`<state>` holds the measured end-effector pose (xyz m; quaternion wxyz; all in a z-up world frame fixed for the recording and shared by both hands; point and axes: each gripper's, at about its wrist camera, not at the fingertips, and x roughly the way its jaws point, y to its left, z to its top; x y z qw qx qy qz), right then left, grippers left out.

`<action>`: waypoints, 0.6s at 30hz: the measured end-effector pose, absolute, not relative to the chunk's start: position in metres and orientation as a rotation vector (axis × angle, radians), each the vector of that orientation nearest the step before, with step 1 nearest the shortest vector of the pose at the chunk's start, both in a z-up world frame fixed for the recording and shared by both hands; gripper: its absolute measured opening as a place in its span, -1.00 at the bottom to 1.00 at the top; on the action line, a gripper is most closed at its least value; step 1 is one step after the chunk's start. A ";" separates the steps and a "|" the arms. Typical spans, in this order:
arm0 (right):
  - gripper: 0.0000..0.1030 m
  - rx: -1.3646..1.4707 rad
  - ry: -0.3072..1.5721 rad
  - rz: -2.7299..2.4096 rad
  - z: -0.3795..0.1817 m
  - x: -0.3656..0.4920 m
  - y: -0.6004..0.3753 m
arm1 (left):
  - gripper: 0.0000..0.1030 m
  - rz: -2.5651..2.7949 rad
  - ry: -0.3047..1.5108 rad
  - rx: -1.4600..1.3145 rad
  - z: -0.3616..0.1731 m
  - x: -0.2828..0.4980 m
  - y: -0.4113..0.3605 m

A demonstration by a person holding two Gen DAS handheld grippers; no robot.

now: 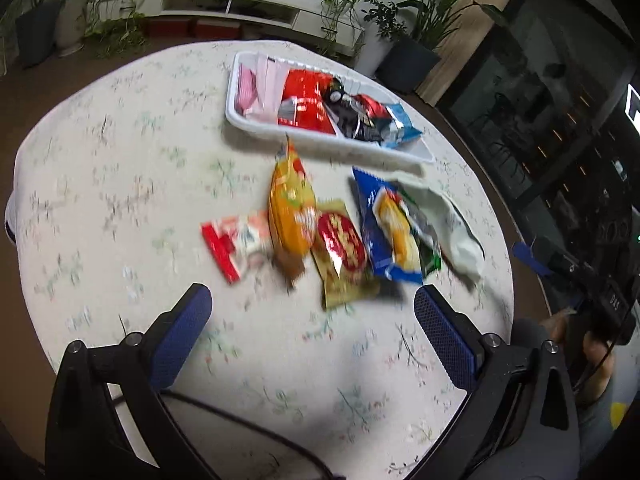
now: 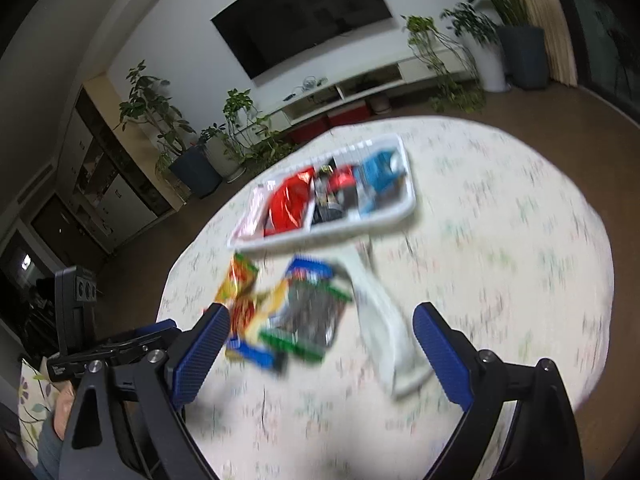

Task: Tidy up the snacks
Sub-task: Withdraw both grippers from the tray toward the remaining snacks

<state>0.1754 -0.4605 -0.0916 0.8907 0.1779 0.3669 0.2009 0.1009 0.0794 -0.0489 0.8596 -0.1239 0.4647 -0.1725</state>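
Judging it half done: white tray (image 1: 256, 123) partly filled, loose packets (image 1: 320, 236) just beside it; both grippers (image 1: 312, 312) (image 2: 320, 320) agape, empty.

Left gripper (image 1: 312, 312): black frame, blue cross-hatched fingers (image 1: 182, 334), silver screws behind them, black cable (image 1: 248, 426) trailing beneath. Right gripper (image 2: 322, 336): same black frame, blue ribbed fingers (image 2: 440, 354), silver screws. Grey sleeve (image 1: 600, 416) beside left gripper frame.

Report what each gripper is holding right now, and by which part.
Nothing is held. The left gripper and the right gripper both stand open above the table, with no snack packet between their pads.
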 end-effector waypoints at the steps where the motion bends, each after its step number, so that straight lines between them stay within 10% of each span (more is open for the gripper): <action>1: 0.84 0.384 0.779 0.406 -0.103 0.161 -0.461 | 0.99 -0.361 0.973 -0.266 -0.052 0.095 0.079; 18: 0.84 0.387 0.847 0.467 -0.133 0.119 -0.445 | 0.99 -0.292 0.994 -0.220 -0.055 0.090 0.069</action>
